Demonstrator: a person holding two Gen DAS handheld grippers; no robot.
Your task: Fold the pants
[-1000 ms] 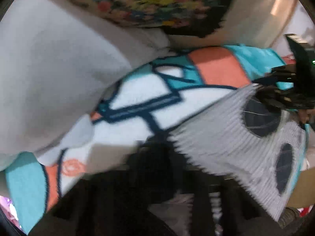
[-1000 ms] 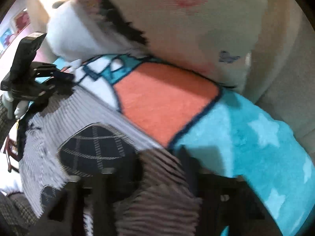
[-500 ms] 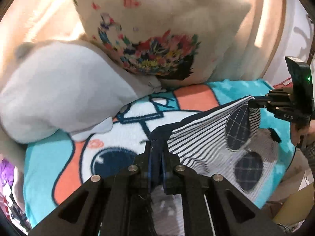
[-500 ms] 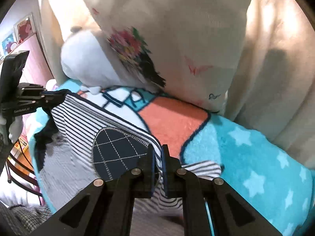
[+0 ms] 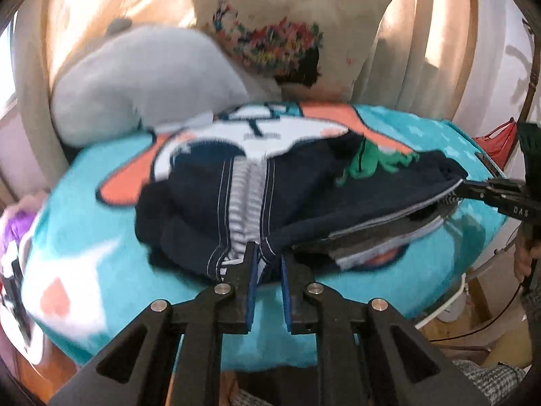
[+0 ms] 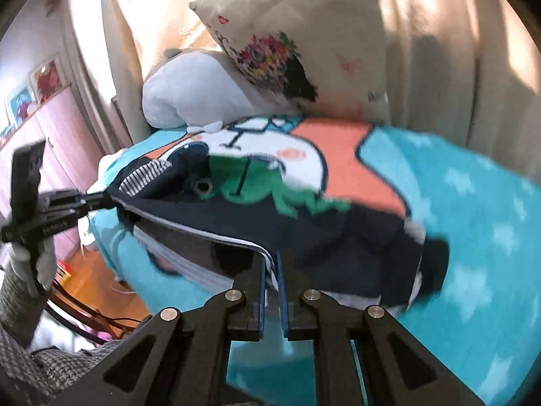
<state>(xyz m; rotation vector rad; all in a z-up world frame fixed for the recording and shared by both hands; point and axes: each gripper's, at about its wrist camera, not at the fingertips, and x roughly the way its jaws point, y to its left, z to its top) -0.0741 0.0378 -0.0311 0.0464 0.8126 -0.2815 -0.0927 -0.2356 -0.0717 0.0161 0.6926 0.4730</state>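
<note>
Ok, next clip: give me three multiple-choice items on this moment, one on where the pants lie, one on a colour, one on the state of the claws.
1. The pants lie on:
A. a bare wooden floor
B. the turquoise cartoon blanket
C. the floral pillow

2. The animal figure on the pants is:
A. green
B. yellow
C. pink

3. The two claws are:
A. both wide open, clear of the cloth
B. both shut on the pants' edge
C. one open, one shut

Answers:
1 B, blanket shows all round the pants.
2 A, the green figure sits on the navy cloth.
3 B, the left claw and the right claw each pinch cloth.
</note>
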